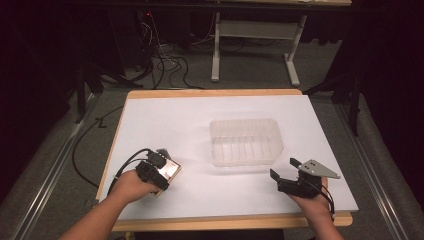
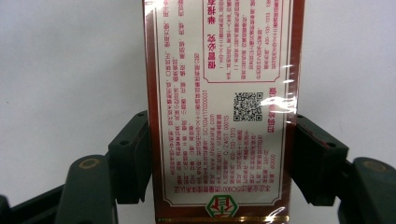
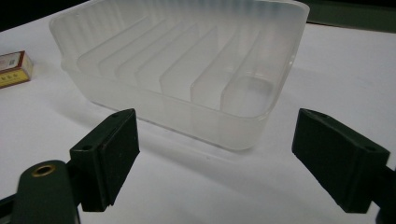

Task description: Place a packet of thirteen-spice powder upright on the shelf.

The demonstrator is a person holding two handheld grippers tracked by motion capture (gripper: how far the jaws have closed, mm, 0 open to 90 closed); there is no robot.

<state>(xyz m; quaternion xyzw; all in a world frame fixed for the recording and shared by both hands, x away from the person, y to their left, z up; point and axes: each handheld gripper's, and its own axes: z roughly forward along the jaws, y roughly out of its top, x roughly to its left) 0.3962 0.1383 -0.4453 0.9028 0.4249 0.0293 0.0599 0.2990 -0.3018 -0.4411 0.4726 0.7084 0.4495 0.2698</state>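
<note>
Left gripper (image 2: pixel 219 154) has its jaws clamped across the short sides of the box (image 2: pixel 219 102) at the table's near-left, long axis running straight ahead of it, bin (image 1: pixel 246 141) off to its right and nearer the wide-open, empty right gripper (image 1: pixel 286 171).

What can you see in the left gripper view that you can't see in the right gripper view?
The left gripper view looks straight down on a flat box wrapped in shiny film, close enough to see red writing and a small square code, with the left gripper pads pressing on its two long sides. The right gripper view has a clear plastic tub with ridges inside, beyond the open right gripper, which holds nothing. Both share the white tabletop and the box, though in the right gripper view it is only a small end at the edge.
</note>
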